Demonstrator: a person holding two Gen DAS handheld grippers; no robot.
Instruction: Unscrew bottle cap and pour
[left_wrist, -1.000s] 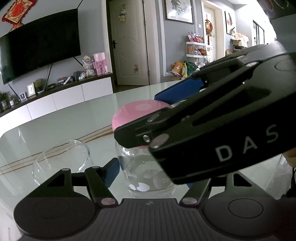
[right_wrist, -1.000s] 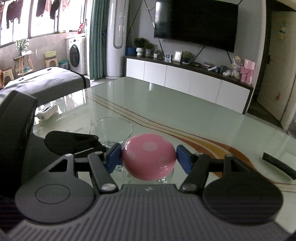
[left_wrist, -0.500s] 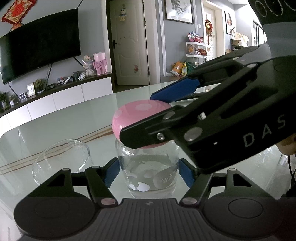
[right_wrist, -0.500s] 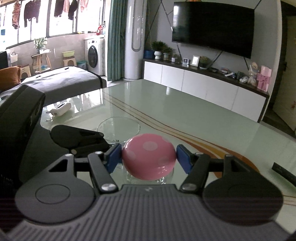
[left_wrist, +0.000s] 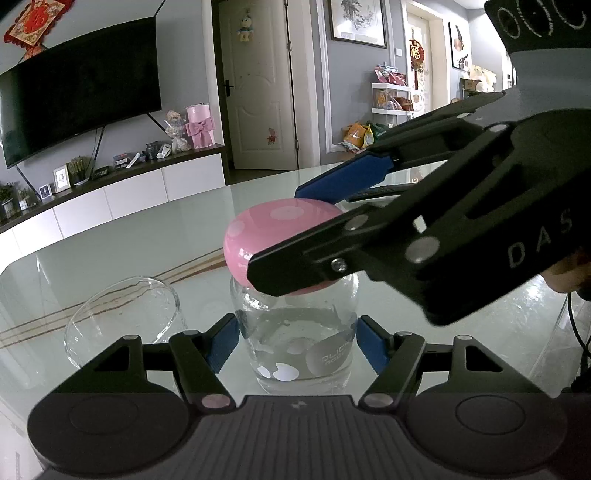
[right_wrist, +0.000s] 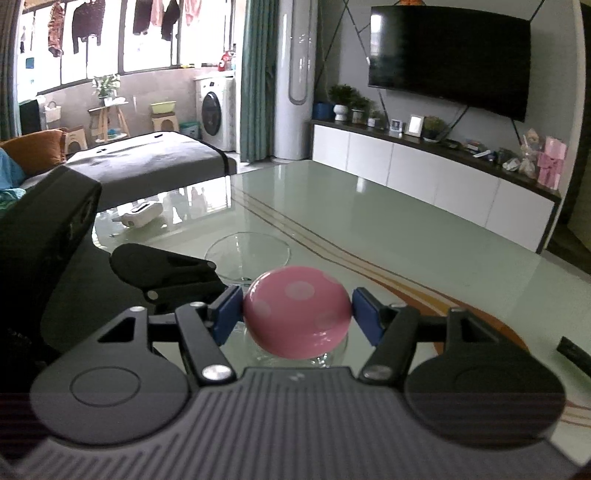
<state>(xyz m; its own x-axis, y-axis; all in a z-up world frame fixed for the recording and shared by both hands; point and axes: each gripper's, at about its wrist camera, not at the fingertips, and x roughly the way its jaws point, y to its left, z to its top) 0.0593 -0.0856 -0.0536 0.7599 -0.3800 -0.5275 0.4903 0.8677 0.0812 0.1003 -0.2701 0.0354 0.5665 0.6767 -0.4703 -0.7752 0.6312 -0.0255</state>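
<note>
The bottle (left_wrist: 299, 332) stands straight up, the left gripper (left_wrist: 297, 341) squeezing its glass sides while the right gripper (right_wrist: 297, 314) squeezes the pink cap (right_wrist: 297, 315) on top.

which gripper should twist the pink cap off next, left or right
Right. The right gripper already has its jaws closed on the pink cap, while the left gripper clamps the glass bottle lower down, likely steadying it for the twist.

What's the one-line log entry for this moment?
left gripper: shut on bottle | right gripper: shut on pink cap | cap on bottle | glass: beside bottle
</note>
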